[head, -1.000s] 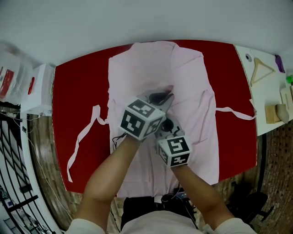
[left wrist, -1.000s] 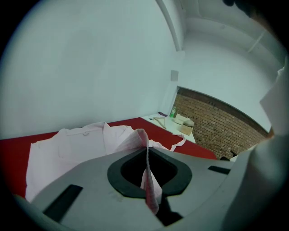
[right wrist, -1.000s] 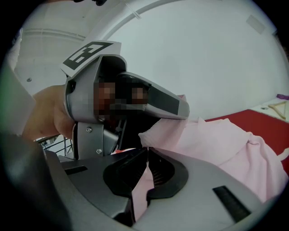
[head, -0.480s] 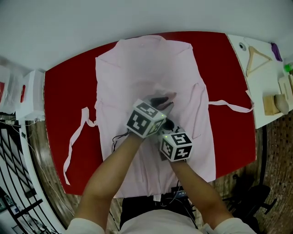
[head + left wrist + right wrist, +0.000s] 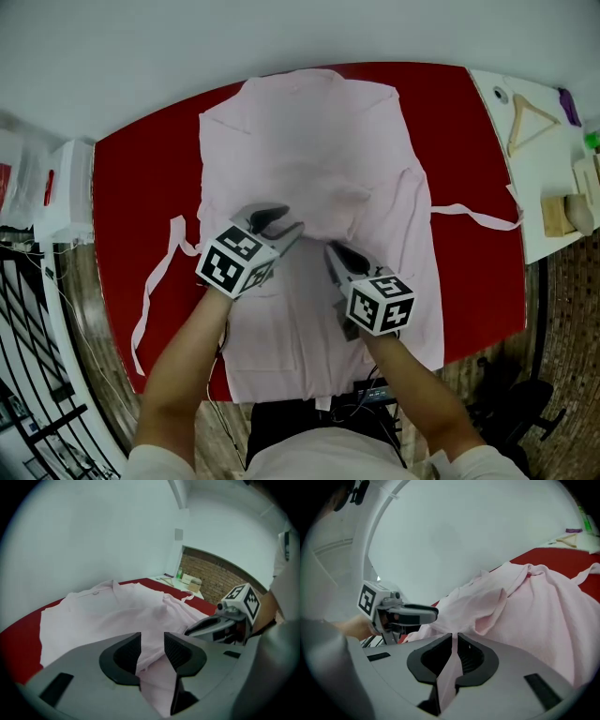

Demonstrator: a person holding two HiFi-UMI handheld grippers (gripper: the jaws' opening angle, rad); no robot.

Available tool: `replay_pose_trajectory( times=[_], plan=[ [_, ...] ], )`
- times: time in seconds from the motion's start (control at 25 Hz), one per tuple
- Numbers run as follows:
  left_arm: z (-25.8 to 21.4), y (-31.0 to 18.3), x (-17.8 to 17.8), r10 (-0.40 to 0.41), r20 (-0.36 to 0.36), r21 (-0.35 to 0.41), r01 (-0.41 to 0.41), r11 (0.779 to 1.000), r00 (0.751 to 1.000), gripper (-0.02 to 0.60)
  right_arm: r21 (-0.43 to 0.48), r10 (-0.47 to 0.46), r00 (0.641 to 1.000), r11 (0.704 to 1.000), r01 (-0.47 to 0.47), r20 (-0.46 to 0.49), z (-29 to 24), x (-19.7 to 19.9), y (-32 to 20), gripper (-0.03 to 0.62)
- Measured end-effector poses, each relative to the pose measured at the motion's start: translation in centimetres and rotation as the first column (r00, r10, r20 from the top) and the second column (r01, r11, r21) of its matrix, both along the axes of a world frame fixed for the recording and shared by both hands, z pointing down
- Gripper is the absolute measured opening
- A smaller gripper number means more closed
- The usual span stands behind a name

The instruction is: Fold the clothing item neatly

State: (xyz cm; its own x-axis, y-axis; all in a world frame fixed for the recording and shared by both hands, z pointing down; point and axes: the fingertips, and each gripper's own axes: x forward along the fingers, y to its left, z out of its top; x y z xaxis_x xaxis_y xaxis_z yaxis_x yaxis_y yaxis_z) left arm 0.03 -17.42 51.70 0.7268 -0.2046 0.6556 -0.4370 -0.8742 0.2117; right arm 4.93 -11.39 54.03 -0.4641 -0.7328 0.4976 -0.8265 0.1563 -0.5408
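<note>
Pinching a ridge of the pink garment [image 5: 309, 141] in the right gripper [image 5: 336, 251], likely anchoring the fold. Just been opening the left gripper [image 5: 284, 223] at 10 o'clock of it, cloth slack between spread jaws. Lying across the red table [image 5: 141, 187], collar toward 12 o'clock.

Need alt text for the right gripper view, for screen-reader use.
The right gripper is shut on a fold of a pink garment that lies rumpled on a red table. At the left, the left gripper has just been opening, with cloth between its jaws.
</note>
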Motion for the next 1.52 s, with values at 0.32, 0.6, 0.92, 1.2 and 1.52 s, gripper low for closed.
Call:
replay_pose_trajectory(
  times=[0.32, 0.6, 0.92, 1.2, 1.52],
  plan=[
    [2.5, -2.0, -4.9, -0.067, 0.08, 0.006, 0.067, 0.998, 0.995, 0.15, 0.12, -0.025, 0.999, 0.993, 0.02, 0.043, -5.2, 0.9, -3.8, 0.023],
    [5.0, -2.0, -7.4, -0.109, 0.137, -0.058, 0.118, 0.991, 0.984, 0.149, -0.022, 0.082, 0.996, 0.996, -0.082, 0.043, 0.6, 4.0, -6.9, 0.02],
    [5.9, -2.0, -7.8, -0.136, 0.147, -0.087, 0.149, 0.985, 0.98, 0.149, -0.061, 0.097, 0.993, 0.993, -0.101, -0.061, 1.5, 5.7, -6.7, 0.02],
    [5.0, -2.2, -7.8, -0.159, 0.114, -0.075, 0.168, 0.983, 0.981, 0.149, -0.017, 0.099, 0.993, 0.995, -0.1, -0.068, -0.1, 6.5, -6.6, 0.021],
    [-2.2, 0.8, -3.6, -0.202, -0.168, -0.031, 0.199, 0.979, 0.965, 0.149, 0.119, 0.105, 0.961, 0.99, -0.076, -0.257, -3.8, 13.3, -3.4, 0.021]
  ],
)
